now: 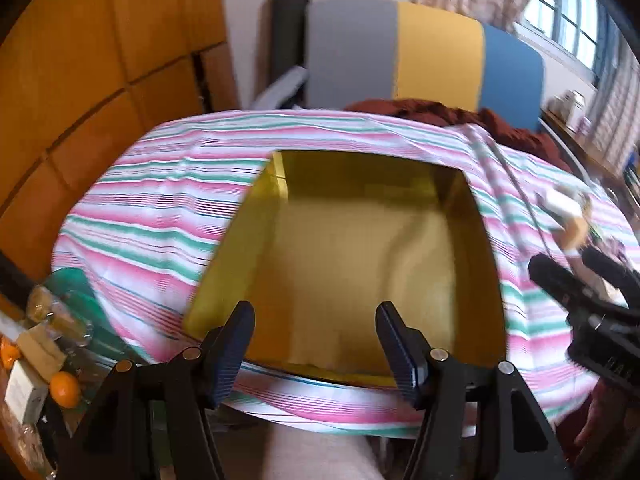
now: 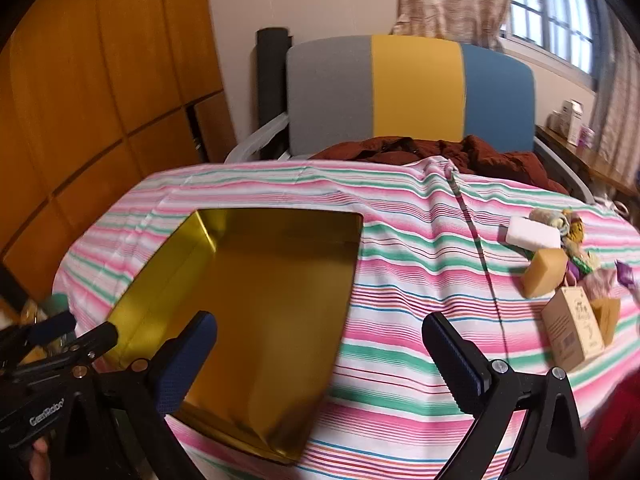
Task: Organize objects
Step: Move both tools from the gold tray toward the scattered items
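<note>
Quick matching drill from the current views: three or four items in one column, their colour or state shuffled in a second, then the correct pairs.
Items:
1. tray
2. soap bar
3. small carton
4. right gripper

Colour or state:
A. white, lying flat
B. jaws wide apart, nothing between
C. gold, empty
D. brown cardboard, standing beside the other items on the striped cloth

Pairs: 1-C, 2-A, 3-D, 4-B
</note>
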The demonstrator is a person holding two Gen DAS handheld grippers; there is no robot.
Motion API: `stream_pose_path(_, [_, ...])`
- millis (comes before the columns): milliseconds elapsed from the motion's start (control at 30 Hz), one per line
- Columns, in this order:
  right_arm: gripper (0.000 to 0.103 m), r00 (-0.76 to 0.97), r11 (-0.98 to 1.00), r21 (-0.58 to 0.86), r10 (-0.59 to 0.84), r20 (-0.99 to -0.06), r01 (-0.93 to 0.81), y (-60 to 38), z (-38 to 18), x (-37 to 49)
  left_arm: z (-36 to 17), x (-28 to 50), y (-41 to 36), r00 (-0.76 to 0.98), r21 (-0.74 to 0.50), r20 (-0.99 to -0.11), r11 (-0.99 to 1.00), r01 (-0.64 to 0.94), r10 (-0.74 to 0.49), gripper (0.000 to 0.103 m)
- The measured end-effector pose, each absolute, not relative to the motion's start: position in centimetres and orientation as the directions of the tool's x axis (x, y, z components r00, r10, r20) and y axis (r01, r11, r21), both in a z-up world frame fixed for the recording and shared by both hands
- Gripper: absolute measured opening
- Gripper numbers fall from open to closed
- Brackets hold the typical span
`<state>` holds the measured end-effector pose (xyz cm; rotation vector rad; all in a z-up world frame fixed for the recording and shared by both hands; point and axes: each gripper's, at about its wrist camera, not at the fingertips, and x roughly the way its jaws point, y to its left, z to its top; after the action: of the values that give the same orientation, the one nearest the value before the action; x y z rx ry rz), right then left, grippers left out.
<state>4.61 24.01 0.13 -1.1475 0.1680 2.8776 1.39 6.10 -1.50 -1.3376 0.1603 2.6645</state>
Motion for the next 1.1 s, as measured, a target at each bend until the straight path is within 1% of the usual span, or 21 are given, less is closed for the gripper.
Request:
stream_pose_path(100, [0.103,-0.733,-0.988,0.099,0.019,-0.68,-0.117,27.1,0.1,5.9,-1.9,2.0,8.5,-0.581,0.057,-0.808,-0.968,-0.244,0.099,0.064])
stream_pose_path(200, [0.103,-0.722,-0.97,0.059,0.133,-0.679,-0.234,31.3,-0.1,7.6,-2.0,2.2,11.1,-0.561,0.062,-0.818,-0.949,-0.31,0.13,0.064])
stream_pose_path(300, [0.103,-0.7,-0.946,0.0,0.239,-0.673,-0.323,35.3,-0.3,9.0,-2.2,2.3,13.2,-0.517,0.028,-0.837,-0.929,-0.368,0.179,0.064])
stream_pose_path(467, [0.103,-0.634,-0.892,0.023,0.302,-0.712,-0.451,43.3,-2.5,9.9,-1.8,3.1,16.2,-0.522,0.069,-0.834,-0.905,-0.419,0.179,0.064])
stream_pose_path(567, [0.103,-0.585,-0.852,0.017,0.345,-0.734,-0.524,47.1,-4.0,10.3,-1.5,3.3,17.4,-0.514,0.052,-0.832,-0.894,-0.446,0.207,0.064])
stream_pose_path(667, [0.103,-0.584,-0.823,0.105,0.3,-0.754,-0.558,49.8,-5.6,10.7,-1.3,3.2,18.2,-0.491,0.007,-0.835,-0.886,-0.464,0.25,0.064])
stream_pose_path(733, [0.103,-0.606,-0.825,0.18,0.227,-0.763,-0.536,49.9,-6.4,10.6,-1.4,3.3,19.0,-0.48,-0.007,-0.836,-0.88,-0.474,0.266,0.064])
stream_pose_path(767, [0.103,-0.626,-0.838,0.21,0.186,-0.757,-0.504,49.5,-6.6,10.5,-1.3,3.4,19.3,-0.478,-0.01,-0.836,-0.878,-0.478,0.27,0.064])
stream_pose_path(833, [0.103,-0.653,-0.87,0.216,0.148,-0.743,-0.443,47.8,-6.5,10.3,-1.4,3.5,20.1,-0.481,-0.012,-0.832,-0.874,-0.485,0.278,0.064])
stream_pose_path(900, [0.102,-0.701,-0.904,0.258,0.063,-0.71,-0.342,46.0,-6.0,10.5,-1.7,3.5,21.0,-0.476,-0.018,-0.832,-0.87,-0.493,0.287,0.064])
stream_pose_path(933, [0.102,-0.716,-0.909,0.27,0.043,-0.697,-0.318,45.5,-5.6,10.8,-1.8,3.4,21.5,-0.47,-0.021,-0.833,-0.867,-0.498,0.291,0.064])
stream_pose_path(1000, [0.102,-0.727,-0.909,0.263,0.061,-0.684,-0.324,45.6,-4.7,11.7,-2.1,3.4,22.7,-0.457,-0.022,-0.839,-0.859,-0.511,0.294,0.064])
stream_pose_path(1100, [0.102,-0.737,-0.869,0.249,0.175,-0.653,-0.427,48.5,-2.8,13.5,-2.6,3.1,24.3,-0.435,-0.01,-0.858,-0.855,-0.518,0.274,0.064])
